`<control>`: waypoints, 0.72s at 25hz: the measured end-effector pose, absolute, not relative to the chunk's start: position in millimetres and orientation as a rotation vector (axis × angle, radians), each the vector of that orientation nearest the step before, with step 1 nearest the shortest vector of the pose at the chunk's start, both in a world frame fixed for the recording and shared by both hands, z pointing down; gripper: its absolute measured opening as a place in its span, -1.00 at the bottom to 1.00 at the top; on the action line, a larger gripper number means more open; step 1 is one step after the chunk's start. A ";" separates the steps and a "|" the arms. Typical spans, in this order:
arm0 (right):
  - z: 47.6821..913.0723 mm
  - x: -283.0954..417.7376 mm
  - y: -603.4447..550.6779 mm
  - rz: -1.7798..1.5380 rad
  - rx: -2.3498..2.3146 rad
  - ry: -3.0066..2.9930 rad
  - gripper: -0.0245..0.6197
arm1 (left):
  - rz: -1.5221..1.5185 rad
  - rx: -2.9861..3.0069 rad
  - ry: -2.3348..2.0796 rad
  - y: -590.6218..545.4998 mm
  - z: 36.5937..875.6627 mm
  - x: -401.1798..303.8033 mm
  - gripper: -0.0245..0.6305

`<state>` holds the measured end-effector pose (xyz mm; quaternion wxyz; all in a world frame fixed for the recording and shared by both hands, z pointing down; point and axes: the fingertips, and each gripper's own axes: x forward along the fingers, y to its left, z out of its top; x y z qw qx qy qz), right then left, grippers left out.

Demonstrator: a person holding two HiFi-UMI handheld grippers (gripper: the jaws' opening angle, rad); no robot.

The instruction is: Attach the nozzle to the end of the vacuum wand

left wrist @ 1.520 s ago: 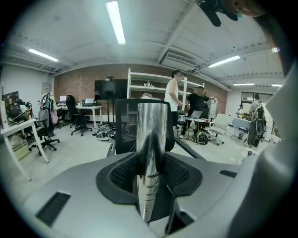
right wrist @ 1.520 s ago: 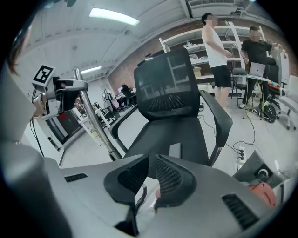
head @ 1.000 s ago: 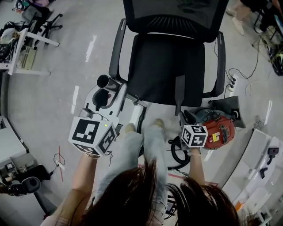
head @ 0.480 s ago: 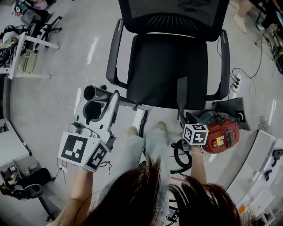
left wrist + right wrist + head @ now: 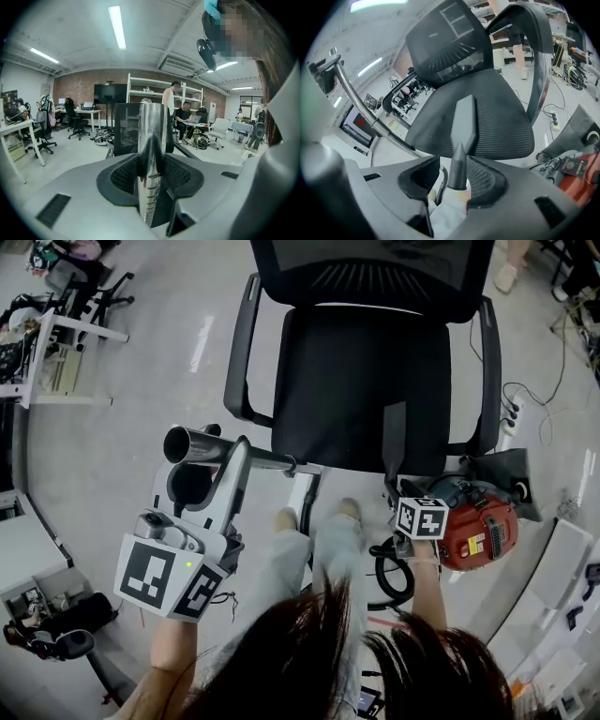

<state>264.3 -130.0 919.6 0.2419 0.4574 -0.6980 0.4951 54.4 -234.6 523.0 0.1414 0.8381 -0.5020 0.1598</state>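
**Status.** The left gripper (image 5: 208,479) is clamped on the chrome wand (image 5: 192,446) and holds it clear of the floor, with its open end pointing away from the person. The right gripper (image 5: 454,177) sits low at the front edge of the chair (image 5: 356,381). Its fingers (image 5: 486,180) have just been opening and now stand wide, with the round end of the nozzle (image 5: 461,126) between them. The nozzle is not yet gripped: a gap shows on one side, and the other pad is at most touching. The nozzle lies propped on the seat with its flat tip up-slope, well apart from the wand end.

**Hazards.**
1. Nozzle knocked loose. It is only propped, so one finger arriving before the other may push it sideways or off the seat edge.
2. Socket blocked. The fingers straddle the round end, which is probably the end that mates with the wand. Closing there may leave no room for the wand to enter.
3. Wand slip. The tube is smooth, so insertion force may turn it or slide it in the left grip.
4. Chair shift. A push on the seat may move the chair, and the nozzle with it.
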 end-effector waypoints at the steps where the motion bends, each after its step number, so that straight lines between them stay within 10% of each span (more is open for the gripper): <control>1: 922.9 264.9 -130.3 1.358 1.248 -1.902 -0.40 | 0.457 2.419 -1.448 -235.6 523.2 55.1 -0.44; 18: 968.7 251.6 -133.2 1.497 1.130 -1.809 -0.34 | 0.454 2.433 -1.419 -243.5 530.2 53.3 -0.44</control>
